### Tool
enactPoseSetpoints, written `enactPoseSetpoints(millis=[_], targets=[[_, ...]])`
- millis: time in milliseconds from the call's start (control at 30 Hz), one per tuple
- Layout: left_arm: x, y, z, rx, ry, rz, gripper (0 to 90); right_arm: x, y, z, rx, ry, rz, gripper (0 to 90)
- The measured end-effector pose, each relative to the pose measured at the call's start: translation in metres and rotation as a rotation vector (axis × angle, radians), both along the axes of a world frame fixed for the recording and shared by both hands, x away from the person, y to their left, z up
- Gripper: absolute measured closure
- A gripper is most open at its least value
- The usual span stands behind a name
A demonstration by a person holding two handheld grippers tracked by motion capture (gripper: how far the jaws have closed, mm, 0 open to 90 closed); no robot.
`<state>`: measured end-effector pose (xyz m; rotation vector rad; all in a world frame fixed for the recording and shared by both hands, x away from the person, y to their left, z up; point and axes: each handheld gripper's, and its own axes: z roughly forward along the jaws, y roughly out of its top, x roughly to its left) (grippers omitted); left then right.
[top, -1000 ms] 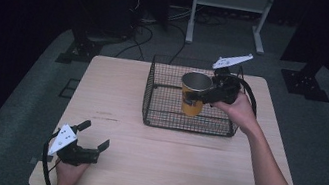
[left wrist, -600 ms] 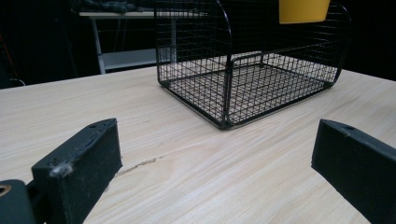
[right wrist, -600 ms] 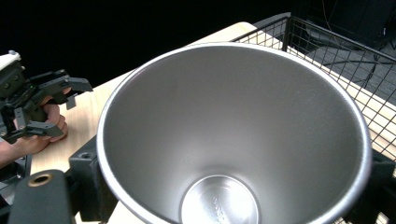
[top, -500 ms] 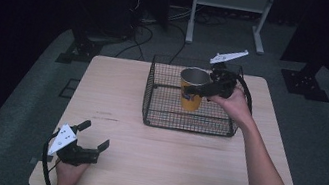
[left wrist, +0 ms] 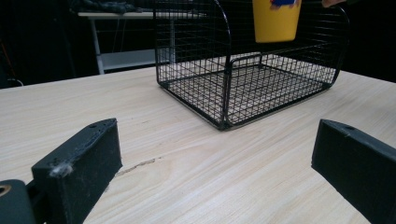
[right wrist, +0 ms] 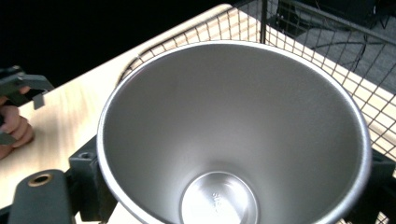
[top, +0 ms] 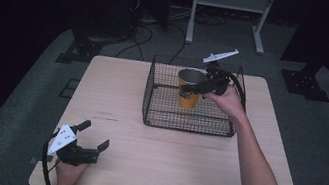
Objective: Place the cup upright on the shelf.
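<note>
A: From the high view, where does the work stand?

B: The right gripper (top: 208, 85) is clamped on a yellow cup (top: 188, 92) with a steel lining, holding it upright above the floor of the wire basket (top: 158, 117), toward the basket's far right side; the left gripper (top: 85, 141) rests with its jaws spread and empty on the wooden table (top: 180, 166), well apart from the basket, toward the near left corner; I judge the cup is either going into the basket or coming out, and I cannot tell which.

A: And the left gripper view?

B: Its two black jaws stand wide apart with nothing between them; beyond them the basket (left wrist: 261, 93) sits on the table (left wrist: 187, 168), and the cup (left wrist: 276, 21) hangs clear above the basket's mesh floor, not touching it.

A: The right gripper view?

B: The cup's empty steel inside (right wrist: 233, 140) sits between the jaws, with basket wire (right wrist: 327, 46) behind; the left hand (right wrist: 14, 126) shows far off, beyond the basket.

A: The next move?

B: Probably a level carry, keeping the cup clear of the basket's rim and handles.
</note>
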<state>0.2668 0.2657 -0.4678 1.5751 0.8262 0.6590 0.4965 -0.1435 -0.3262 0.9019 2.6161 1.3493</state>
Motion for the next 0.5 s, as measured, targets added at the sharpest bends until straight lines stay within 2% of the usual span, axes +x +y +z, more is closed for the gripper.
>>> enactPoseSetpoints(millis=[267,500], targets=[[0.0,0.0,0.0,0.001,0.0,0.0,0.8,0.012,0.004,-0.015,-0.031,0.016,0.0,12.8],[0.0,0.0,0.0,0.001,0.0,-0.001,0.8,0.018,0.005,-0.02,-0.038,0.029,-0.013,12.8]])
